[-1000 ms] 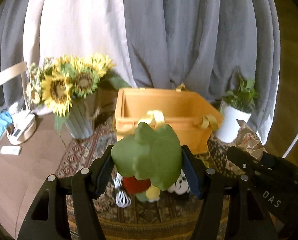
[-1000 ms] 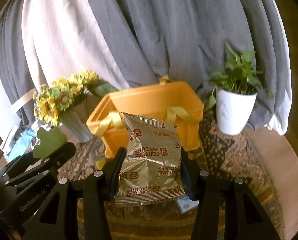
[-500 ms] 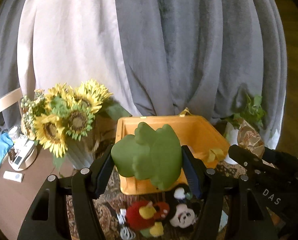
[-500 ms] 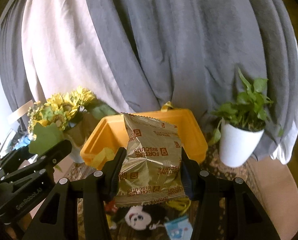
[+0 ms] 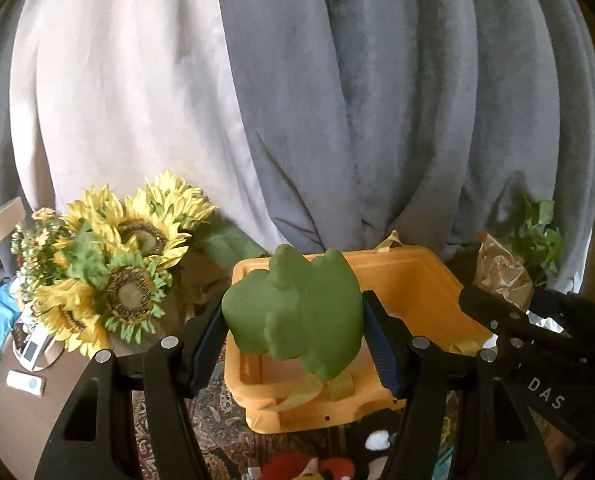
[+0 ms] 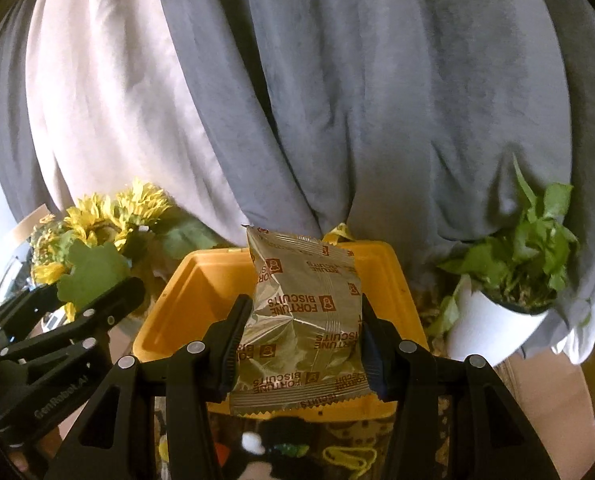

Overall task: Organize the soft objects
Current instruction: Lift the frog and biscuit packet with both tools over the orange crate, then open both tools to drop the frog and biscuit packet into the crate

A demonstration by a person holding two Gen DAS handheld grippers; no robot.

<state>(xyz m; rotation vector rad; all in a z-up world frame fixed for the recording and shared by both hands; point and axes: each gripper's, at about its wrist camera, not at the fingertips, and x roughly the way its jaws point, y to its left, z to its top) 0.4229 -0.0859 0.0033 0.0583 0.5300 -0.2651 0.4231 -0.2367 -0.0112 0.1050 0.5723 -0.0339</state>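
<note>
While each jaws pair grips, green toy (image 5: 293, 312) and biscuit packet (image 6: 301, 328) hide yellow bin (image 5: 409, 280).

This looks like a lived-in room of a home. Heavy grey curtains (image 5: 397, 100) and a pale, cream-white one (image 5: 129, 92) hang in deep folds across the whole background. In front of them a bunch of sunflowers (image 5: 113, 272) stands at the left, and a leafy green houseplant in a white pot (image 6: 493, 328) at the right. A patterned, paisley-like cloth or rug (image 5: 217, 432) covers the surface beneath an orange plastic basket (image 5: 413, 292). Soft toys, one a panda (image 5: 377, 440), lie on it. A brown desk (image 5: 21, 412) at the far left carries small household items.
</note>
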